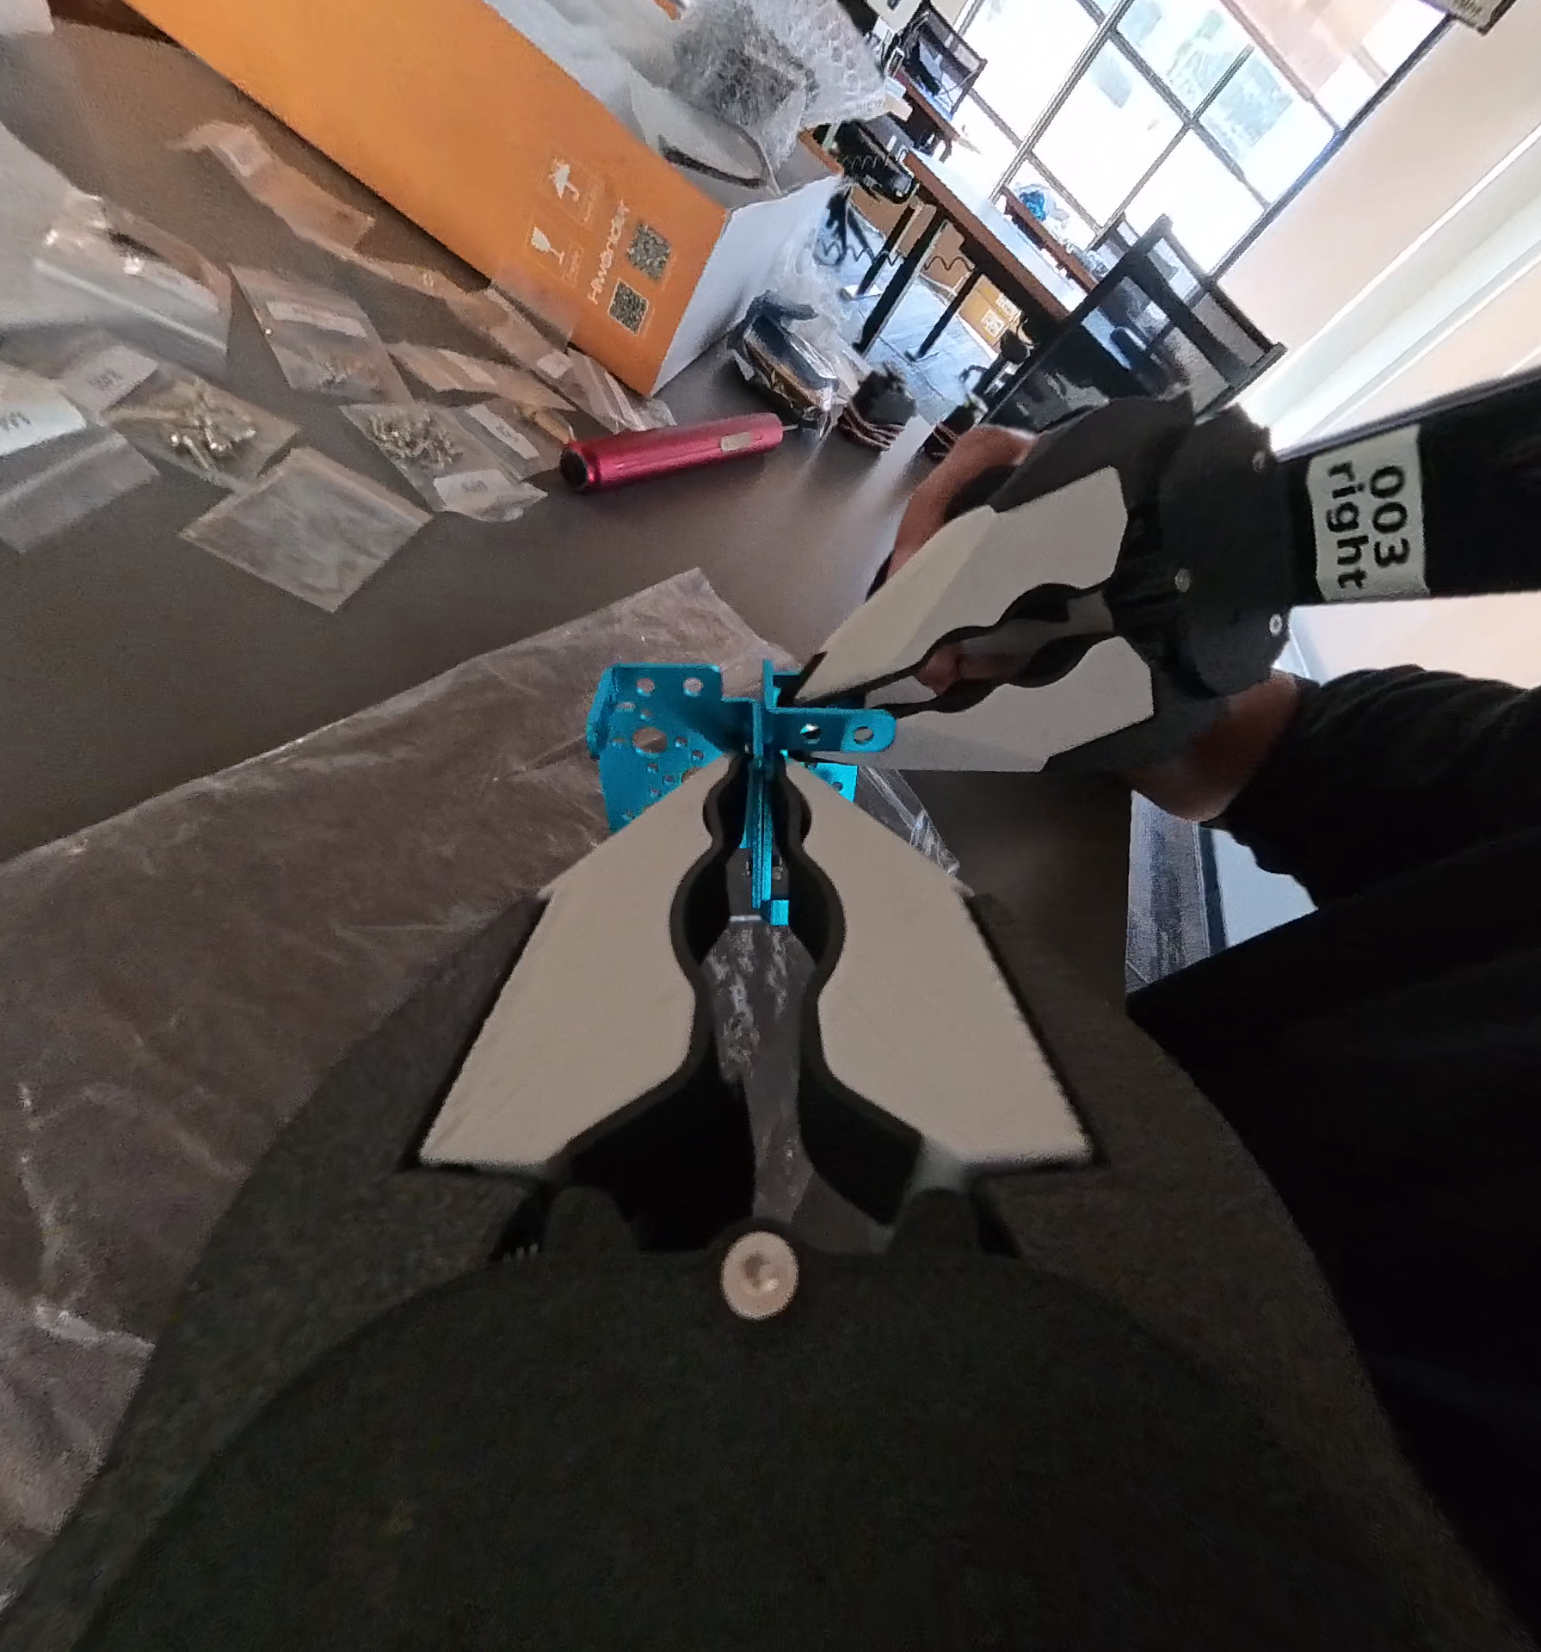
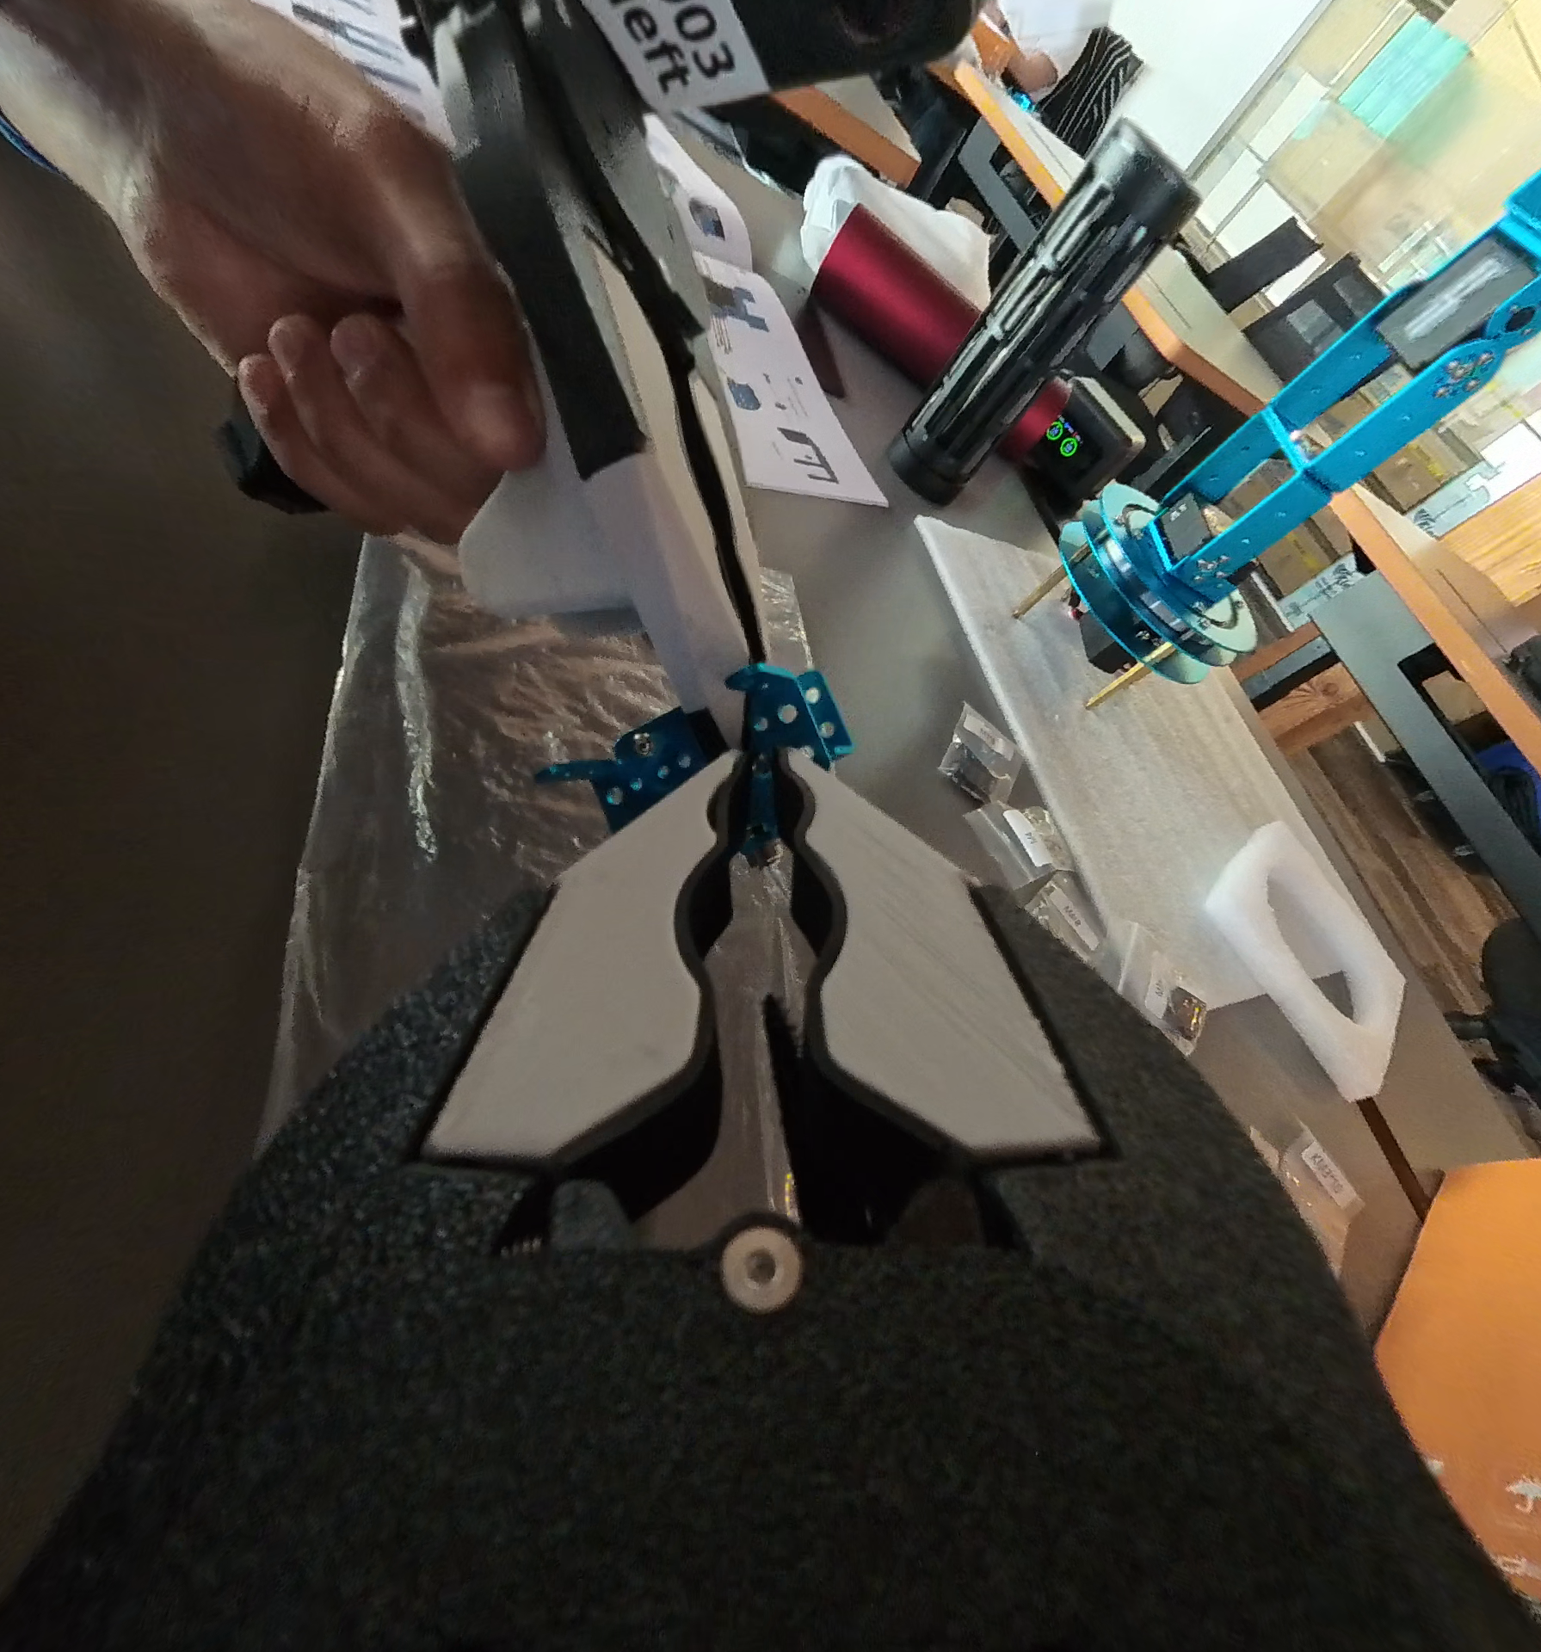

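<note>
A blue perforated metal bracket assembly (image 1: pixel 655 729) hangs just above a clear plastic bag (image 1: pixel 302 894) on the grey table. My left gripper (image 1: pixel 759 769) is shut on a thin blue plate of it that runs back between the fingers. My right gripper (image 1: pixel 842 720) comes in from the right and is shut on a blue tab with holes. In the right wrist view the right gripper (image 2: pixel 762 760) clamps a blue strip, the bracket's (image 2: pixel 802 715) wings spread to either side, and the left gripper (image 2: pixel 726 697) reaches down from the top, held by a hand (image 2: pixel 346 295).
An orange box (image 1: pixel 480 152), a pink cylindrical tool (image 1: pixel 668 451) and several small bags of screws (image 1: pixel 212 429) lie beyond. The right wrist view shows a blue robot arm on a round base (image 2: pixel 1196 572), a black cylinder (image 2: pixel 1044 313), a white foam piece (image 2: pixel 1312 965) and a printed sheet (image 2: pixel 775 384). Both grippers' tips are close together, under 4 cm apart.
</note>
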A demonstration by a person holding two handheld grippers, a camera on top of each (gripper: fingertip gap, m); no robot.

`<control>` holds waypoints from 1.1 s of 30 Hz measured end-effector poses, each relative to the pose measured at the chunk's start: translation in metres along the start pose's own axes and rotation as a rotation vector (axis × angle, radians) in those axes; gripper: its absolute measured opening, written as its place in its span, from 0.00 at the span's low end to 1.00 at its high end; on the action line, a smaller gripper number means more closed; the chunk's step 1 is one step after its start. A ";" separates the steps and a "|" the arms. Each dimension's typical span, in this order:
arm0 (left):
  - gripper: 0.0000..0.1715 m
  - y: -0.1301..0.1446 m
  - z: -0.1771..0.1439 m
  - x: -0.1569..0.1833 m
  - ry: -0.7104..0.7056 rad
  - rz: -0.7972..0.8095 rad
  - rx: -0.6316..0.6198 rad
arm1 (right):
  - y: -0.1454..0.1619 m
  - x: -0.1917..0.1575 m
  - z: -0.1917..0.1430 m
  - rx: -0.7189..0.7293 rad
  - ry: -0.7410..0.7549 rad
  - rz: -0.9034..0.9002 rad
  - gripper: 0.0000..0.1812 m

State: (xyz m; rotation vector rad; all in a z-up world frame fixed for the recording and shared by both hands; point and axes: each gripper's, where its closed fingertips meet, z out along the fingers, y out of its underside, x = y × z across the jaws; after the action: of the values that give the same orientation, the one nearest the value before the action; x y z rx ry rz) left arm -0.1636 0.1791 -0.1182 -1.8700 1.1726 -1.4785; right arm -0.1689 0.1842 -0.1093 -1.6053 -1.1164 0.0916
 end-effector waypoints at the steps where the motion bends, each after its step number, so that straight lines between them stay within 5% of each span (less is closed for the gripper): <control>1: 0.02 0.001 0.000 -0.002 0.004 -0.006 -0.002 | 0.001 -0.001 0.001 -0.007 0.000 -0.010 0.02; 16: 0.03 0.014 0.001 -0.005 0.078 -0.001 -0.060 | 0.012 -0.018 0.005 -0.034 -0.094 -0.029 0.02; 28: 0.04 0.002 -0.007 0.020 0.163 0.219 -0.021 | -0.010 -0.017 -0.012 0.042 -0.022 -0.158 0.02; 33: 0.02 0.000 -0.005 0.018 0.071 0.359 0.000 | -0.008 -0.017 -0.012 0.028 0.032 -0.241 0.02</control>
State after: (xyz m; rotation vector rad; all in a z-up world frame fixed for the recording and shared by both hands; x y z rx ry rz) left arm -0.1675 0.1646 -0.1071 -1.5165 1.4521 -1.3482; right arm -0.1764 0.1632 -0.1066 -1.4319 -1.2695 -0.0766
